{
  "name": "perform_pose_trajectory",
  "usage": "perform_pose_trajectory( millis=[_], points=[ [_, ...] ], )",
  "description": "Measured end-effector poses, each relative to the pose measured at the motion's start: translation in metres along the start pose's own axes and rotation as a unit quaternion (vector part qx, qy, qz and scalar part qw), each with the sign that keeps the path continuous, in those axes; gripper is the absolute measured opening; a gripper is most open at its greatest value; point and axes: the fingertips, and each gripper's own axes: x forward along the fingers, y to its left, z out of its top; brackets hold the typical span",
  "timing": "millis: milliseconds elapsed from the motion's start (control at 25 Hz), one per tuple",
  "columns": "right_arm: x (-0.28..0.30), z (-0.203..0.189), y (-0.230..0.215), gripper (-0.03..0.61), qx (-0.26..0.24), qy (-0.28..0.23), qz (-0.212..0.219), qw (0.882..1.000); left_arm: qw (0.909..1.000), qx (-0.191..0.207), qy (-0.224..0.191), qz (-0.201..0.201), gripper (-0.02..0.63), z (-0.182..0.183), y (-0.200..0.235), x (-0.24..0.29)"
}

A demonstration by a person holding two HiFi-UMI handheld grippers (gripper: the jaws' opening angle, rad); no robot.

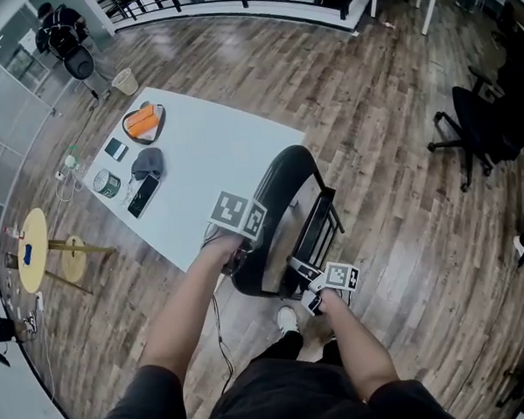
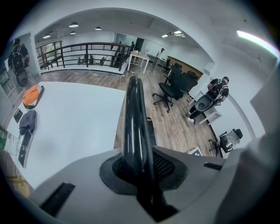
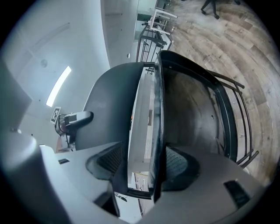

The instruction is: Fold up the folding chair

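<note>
This is an open-plan office. Black swivel office chairs on castors point(image 1: 479, 131) stand on a brown wood-plank floor point(image 1: 387, 92). Around them are white rectangular desks point(image 2: 139, 59), a black metal railing point(image 2: 83, 50) and glass partition walls point(image 1: 7, 104).

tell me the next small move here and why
Probably squeeze the right gripper a little further, to bring the seat flat against the backrest. Its jaws bear on both panels of the folding chair, yet a gap shows between them, while the left gripper is clamped on the backrest's top rim.
</note>
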Motion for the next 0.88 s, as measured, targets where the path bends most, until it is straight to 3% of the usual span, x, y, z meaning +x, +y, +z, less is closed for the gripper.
perform_pose_trajectory(
  millis=[880],
  points=[
    [0.086, -0.014, 0.005, 0.284, -0.009, 0.039, -0.013, 0.999, 0.9999, -0.002, 0.002, 0.011, 0.066, -0.005, 0.056, -0.007]
  ],
)
